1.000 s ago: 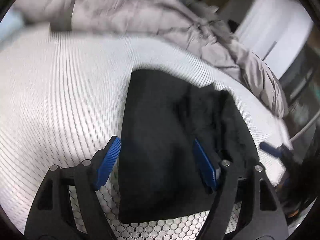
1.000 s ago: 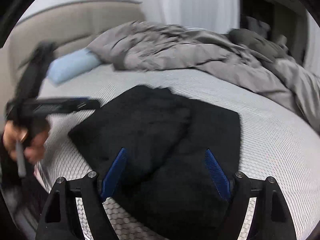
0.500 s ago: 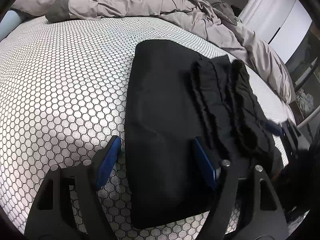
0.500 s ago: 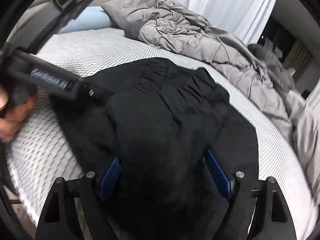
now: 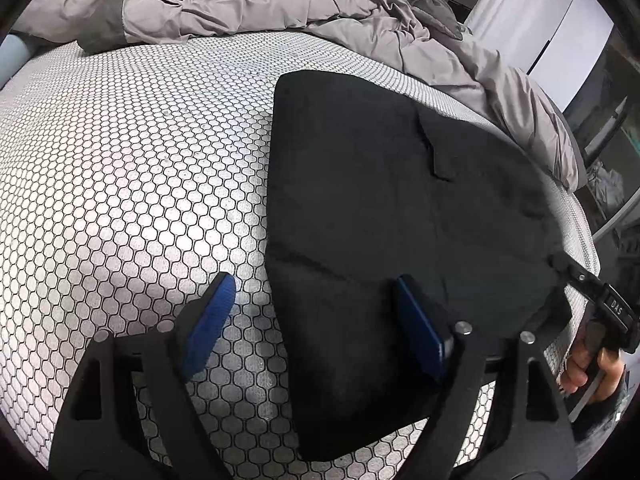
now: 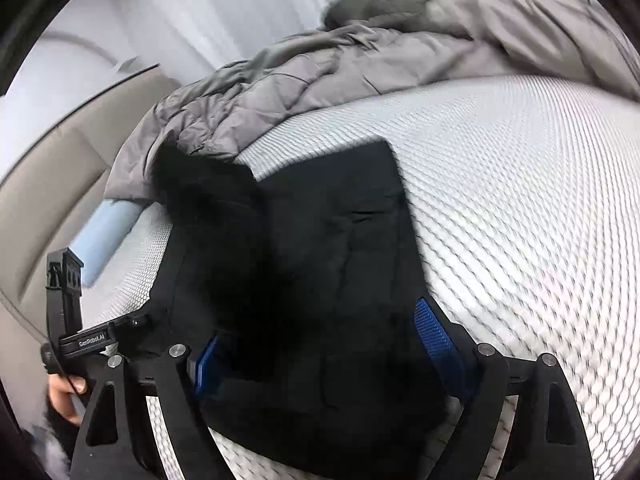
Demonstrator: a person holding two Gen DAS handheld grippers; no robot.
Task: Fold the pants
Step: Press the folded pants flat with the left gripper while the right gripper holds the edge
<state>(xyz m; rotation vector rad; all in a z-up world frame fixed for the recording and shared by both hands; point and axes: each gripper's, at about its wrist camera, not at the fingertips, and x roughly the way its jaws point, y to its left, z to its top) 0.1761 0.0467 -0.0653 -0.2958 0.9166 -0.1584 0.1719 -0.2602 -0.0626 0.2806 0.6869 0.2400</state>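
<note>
Left tool (image 5: 310,320): spread wide, blue pads apart, gripping nothing. Left pad over the bare honeycomb-patterned mattress (image 5: 132,168), right pad (image 5: 418,328) over the near part of the black pants (image 5: 384,208); cannot tell whether that pad touches the cloth. Pants folded into a compact dark block, lying flat on the mattress, mostly ahead and to the right of this tool, with a seam and a small flap showing near the top. Beyond the pants, a rumpled grey duvet (image 5: 248,4) heaped along the far side of the bed. At far left, a pale blue pillow (image 5: 14,52) at the picture's edge. At lower right, just past the pants' corner, the other handheld device with a bare hand (image 5: 588,368) around its grip.

Right tool (image 6: 324,344): also spread wide, nothing between the pads. Both pads over the pants (image 6: 332,264), the left one partly hidden behind a raised, blurred fold of black cloth; contact not discernible. Pants running forward from this tool across the mattress (image 6: 520,200), the blurred bulge rising at the upper left. Further out, the grey duvet (image 6: 320,76) across the far side, the pale blue pillow (image 6: 104,236) to the left beneath it, beige headboard (image 6: 52,176) behind. At lower left, the left device's handle and a hand (image 6: 66,394) holding it.
</note>
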